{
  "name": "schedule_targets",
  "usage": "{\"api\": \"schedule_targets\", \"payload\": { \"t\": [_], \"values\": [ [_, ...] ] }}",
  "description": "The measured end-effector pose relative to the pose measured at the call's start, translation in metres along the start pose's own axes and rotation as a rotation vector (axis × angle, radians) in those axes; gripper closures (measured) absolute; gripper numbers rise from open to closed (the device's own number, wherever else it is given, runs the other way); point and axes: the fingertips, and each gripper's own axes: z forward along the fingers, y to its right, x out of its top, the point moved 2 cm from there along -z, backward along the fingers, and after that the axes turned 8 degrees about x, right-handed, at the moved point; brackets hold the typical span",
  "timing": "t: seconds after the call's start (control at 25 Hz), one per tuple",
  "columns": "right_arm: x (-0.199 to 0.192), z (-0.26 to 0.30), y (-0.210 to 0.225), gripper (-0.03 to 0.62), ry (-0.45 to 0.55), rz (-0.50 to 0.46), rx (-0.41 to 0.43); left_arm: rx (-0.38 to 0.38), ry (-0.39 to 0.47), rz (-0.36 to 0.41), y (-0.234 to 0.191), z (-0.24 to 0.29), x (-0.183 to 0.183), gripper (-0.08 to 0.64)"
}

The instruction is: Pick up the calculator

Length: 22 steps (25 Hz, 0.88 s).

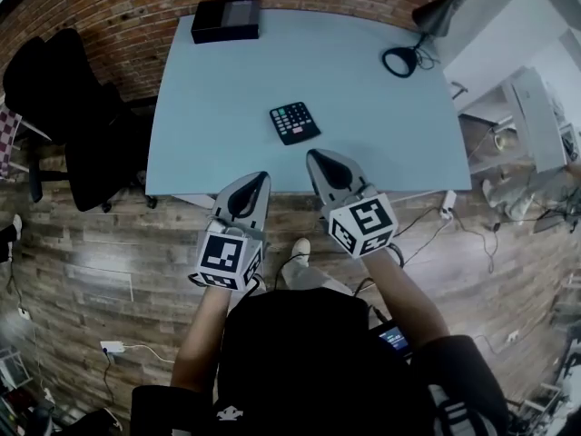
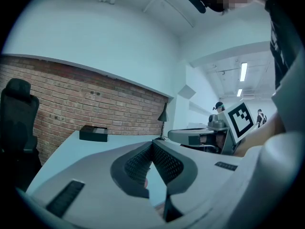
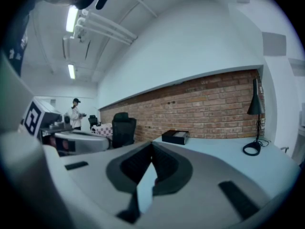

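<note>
Meeting at their tips, the jaws of the left gripper (image 2: pixel 152 143) are seen pressed together with nothing held between them, and the jaws of the right gripper (image 3: pixel 151 145) are closed and empty in the same way. In the head view both grippers are held side by side at the lower centre of the frame, their tips over the near edge of the pale blue table (image 1: pixel 227 107) and pointed toward the top of the frame. The calculator (image 1: pixel 294 123) lies flat on the table just above them, near the middle of the frame, touched by neither. A black box (image 1: pixel 226 20) is set at the table's far edge, upper left, by the brick wall (image 1: pixel 136 7). A black lamp (image 1: pixel 441 12) stands at the upper right. A black chair (image 1: pixel 73 107) is placed left of the table, on the wooden floor (image 1: pixel 91 271).
</note>
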Motion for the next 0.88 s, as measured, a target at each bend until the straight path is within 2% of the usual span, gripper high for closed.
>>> {"api": "schedule_targets", "payload": {
  "t": [0.32,0.56,0.76,0.88],
  "values": [
    [-0.033,0.017,0.028,0.588,-0.107,-0.073,0.026,0.029,-0.038,-0.013,-0.001,0.021,-0.013,0.555],
    [-0.061,0.033,0.044,0.588,-0.208,-0.177,0.069,0.063,-0.065,-0.018,-0.004,0.028,-0.022,0.555],
    [-0.085,0.048,0.056,0.588,-0.303,-0.309,0.088,0.085,-0.086,-0.017,-0.007,0.033,-0.031,0.555],
    [-0.101,0.057,0.063,0.588,-0.352,-0.344,0.115,0.095,-0.098,-0.013,-0.007,0.035,-0.037,0.555]
  ]
}}
